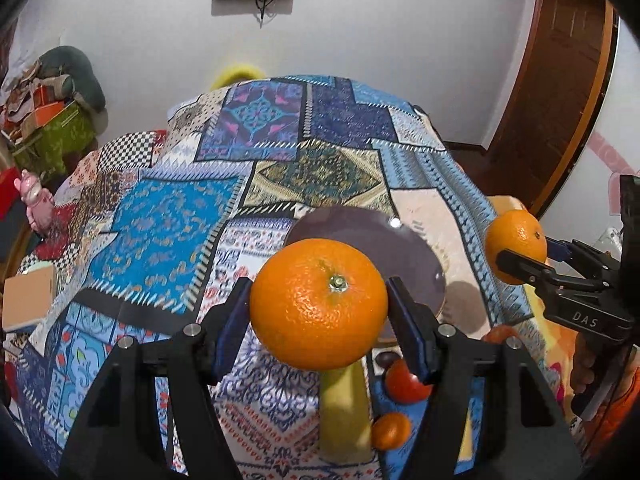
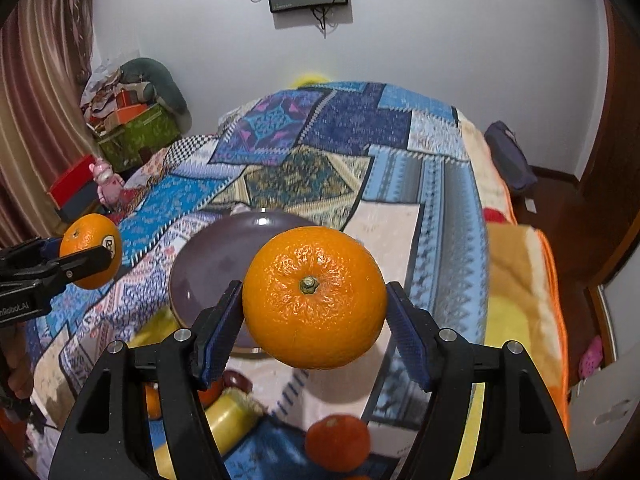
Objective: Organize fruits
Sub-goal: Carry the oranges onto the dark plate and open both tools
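the left gripper (image 1: 319, 304) is clenched on a big orange (image 1: 319, 304), its blue pads pressing the fruit on both sides. the orange is up in the air, above the patchwork blanket (image 1: 168, 232). the right gripper (image 2: 315, 298) grasps a second orange (image 2: 315, 298) the same way, also lifted off the bed.

from the left view, the right gripper shows at the right edge with its orange, well apart from the left one. there is open air between the two.

a purple plate (image 2: 212, 264) lies on the blanket just behind both oranges. it has nothing on it, and its round rim is bare all the way around where it shows.

under the grippers, more fruit lies on the blanket: a yellow banana (image 1: 344, 412), a red tomato (image 1: 404, 384), a small tangerine (image 1: 390, 430) and a dark plum (image 1: 387, 359). these sit close together near the front edge of the bed. another tangerine (image 2: 337, 444) lies alone under the right gripper.

the far part of the blanket is wide and free. the bed's right edge drops off beside an orange and yellow blanket (image 2: 524, 292). a white wall (image 1: 380, 40) stands behind the bed.
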Demonstrator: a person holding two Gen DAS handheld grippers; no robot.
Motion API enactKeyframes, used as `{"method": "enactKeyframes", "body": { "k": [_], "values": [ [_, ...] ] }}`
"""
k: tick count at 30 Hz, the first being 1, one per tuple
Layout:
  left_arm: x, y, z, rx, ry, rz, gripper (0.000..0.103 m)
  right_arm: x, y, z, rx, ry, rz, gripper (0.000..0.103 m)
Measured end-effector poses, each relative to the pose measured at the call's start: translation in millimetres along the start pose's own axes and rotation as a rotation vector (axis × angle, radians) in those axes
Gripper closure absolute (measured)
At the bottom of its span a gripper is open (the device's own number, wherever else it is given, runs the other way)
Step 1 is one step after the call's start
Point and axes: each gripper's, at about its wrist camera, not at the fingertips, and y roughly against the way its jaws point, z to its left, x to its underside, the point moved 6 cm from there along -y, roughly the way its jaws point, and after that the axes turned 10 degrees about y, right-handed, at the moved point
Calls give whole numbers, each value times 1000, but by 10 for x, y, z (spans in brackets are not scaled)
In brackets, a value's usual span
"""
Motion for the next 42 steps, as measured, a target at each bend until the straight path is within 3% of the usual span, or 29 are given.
{"method": "enactKeyframes", "body": {
  "k": [8, 17, 31, 42],
  "values": [
    [-319, -165, -95, 3, -4, -13, 37, -263, -91, -8, 17, 48, -32, 36],
    [-501, -528, -120, -6, 3, 17, 37, -356, -530, 90, -21, 76, 22, 36],
    [-465, -1191, -115, -43, -32, 121, 37, -240, -1164, 133, -65, 162, 181, 36],
    [-315, -1547, -143, -31, -39, 209, 37, -151, -1411, 126, -121, 175, 279, 36]
  ]
}}
